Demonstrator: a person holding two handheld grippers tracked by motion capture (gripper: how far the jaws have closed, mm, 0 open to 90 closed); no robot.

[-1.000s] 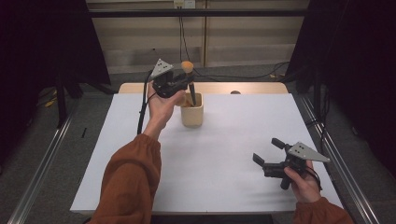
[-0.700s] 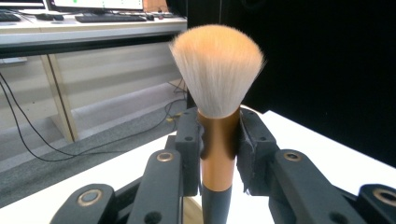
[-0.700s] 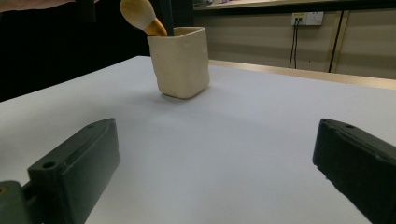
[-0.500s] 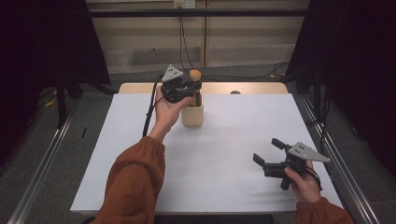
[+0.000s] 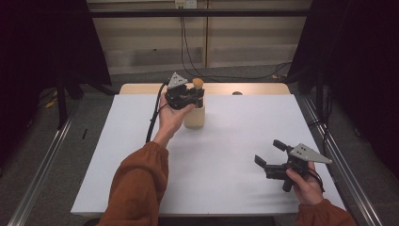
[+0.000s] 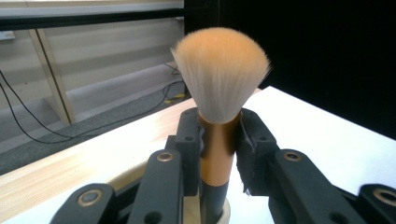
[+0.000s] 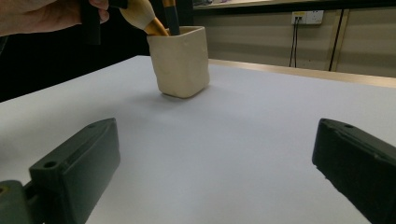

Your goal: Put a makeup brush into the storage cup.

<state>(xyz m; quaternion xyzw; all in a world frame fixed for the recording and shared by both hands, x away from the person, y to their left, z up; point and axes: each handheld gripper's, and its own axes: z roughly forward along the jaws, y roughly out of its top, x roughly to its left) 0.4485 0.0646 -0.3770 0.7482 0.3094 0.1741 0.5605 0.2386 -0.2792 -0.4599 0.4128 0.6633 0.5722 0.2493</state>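
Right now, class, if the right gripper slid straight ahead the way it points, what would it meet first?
Probably the beige cup holding brushes. It stands ahead, somewhat left of centre, with bare white table between it and the open right gripper, though depth is uncertain.

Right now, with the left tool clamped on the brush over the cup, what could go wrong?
1. The left tool grips the brush on its copper collar just under the bristles; a small slip could crush them.
2. The cup stands free on the table, with the handle inside; a sideways pull might tip it.
3. A second brush leans in the cup and could be knocked.
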